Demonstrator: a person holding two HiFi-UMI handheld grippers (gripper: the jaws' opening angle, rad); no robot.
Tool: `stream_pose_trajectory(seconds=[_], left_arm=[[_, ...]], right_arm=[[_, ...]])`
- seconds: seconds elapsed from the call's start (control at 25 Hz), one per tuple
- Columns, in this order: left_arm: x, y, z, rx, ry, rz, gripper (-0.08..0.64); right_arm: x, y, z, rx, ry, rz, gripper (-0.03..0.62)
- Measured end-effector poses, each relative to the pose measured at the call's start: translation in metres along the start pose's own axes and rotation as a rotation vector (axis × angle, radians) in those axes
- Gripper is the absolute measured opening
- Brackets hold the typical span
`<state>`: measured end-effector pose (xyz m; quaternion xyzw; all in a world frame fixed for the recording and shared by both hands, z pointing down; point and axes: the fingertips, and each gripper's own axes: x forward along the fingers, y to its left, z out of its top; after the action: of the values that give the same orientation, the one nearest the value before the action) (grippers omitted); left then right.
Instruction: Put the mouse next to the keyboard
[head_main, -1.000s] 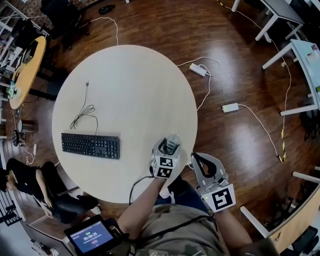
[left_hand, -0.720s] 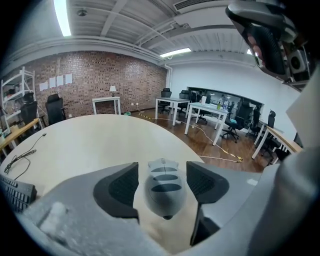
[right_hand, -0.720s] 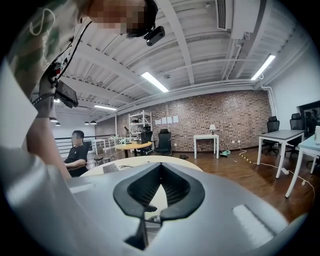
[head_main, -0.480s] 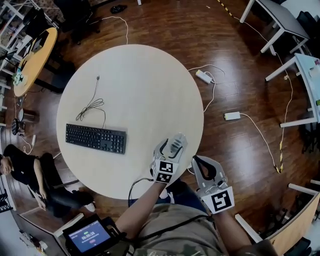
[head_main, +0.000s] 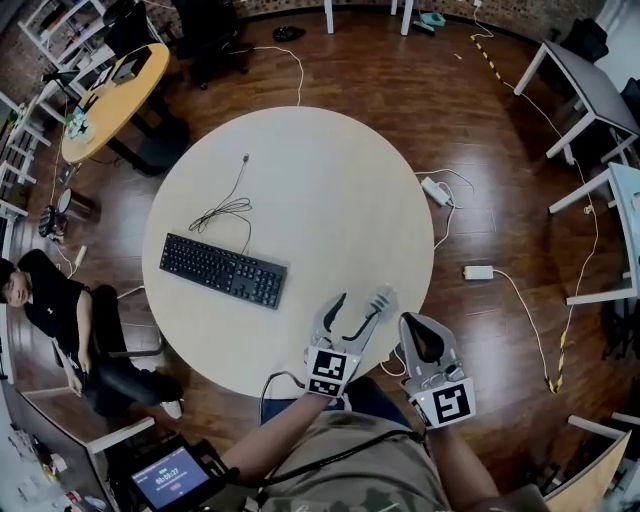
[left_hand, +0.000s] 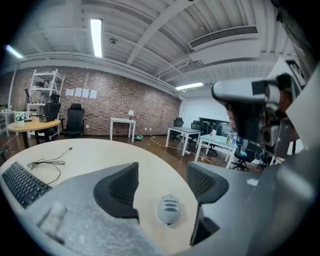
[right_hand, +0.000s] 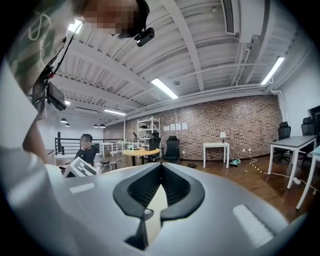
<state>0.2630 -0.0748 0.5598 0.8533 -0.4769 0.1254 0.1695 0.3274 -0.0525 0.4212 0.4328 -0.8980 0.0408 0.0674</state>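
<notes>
The person's left forearm reaches forward from the near edge of the head view. It holds the left gripper (head_main: 358, 303) low over the near right rim of the round tabletop (head_main: 300, 180), tilted toward the far right. Its jaws stand wide apart and clamp nothing. In the left gripper view the mouse (left_hand: 168, 209) lies on the tabletop in the gap between them, touching neither pad.

The right gripper (head_main: 412, 322) is held just to the right of the left one, past the tabletop's edge. It points away from the person, its jaws closed together at the tips with nothing between them.

The mouse is a small grey oval with a few darker bars across its top. Its long axis runs roughly along the left gripper's line of sight, near to far. Which end is the front cannot be made out. It sits close to the tabletop's near right edge, well apart from the black keyboard (head_main: 223, 270). The keyboard lies on the left half, its long axis slanting from far left to near right.
</notes>
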Motion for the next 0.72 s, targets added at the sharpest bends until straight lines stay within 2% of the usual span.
stream_pose_trajectory(seconds=[0.08, 0.4, 0.52, 0.72], left_arm=[[-0.02, 0.003, 0.022, 0.009, -0.065, 0.012, 0.308], [-0.098, 0.012, 0.099, 0.143, -0.292, 0.07, 0.308], [-0.118, 0.009, 0.115, 0.176, -0.325, 0.07, 0.308], [-0.142, 0.009, 0.127, 0.173, -0.361, 0.095, 0.308]], right_arm=[[0.002, 0.004, 0.007, -0.021, -0.004, 0.012, 0.002], [0.006, 0.022, 0.02, -0.059, -0.025, 0.049, 0.002], [0.007, 0.027, 0.022, -0.058, -0.024, 0.059, 0.002], [0.01, 0.032, 0.023, -0.053, -0.03, 0.074, 0.002]])
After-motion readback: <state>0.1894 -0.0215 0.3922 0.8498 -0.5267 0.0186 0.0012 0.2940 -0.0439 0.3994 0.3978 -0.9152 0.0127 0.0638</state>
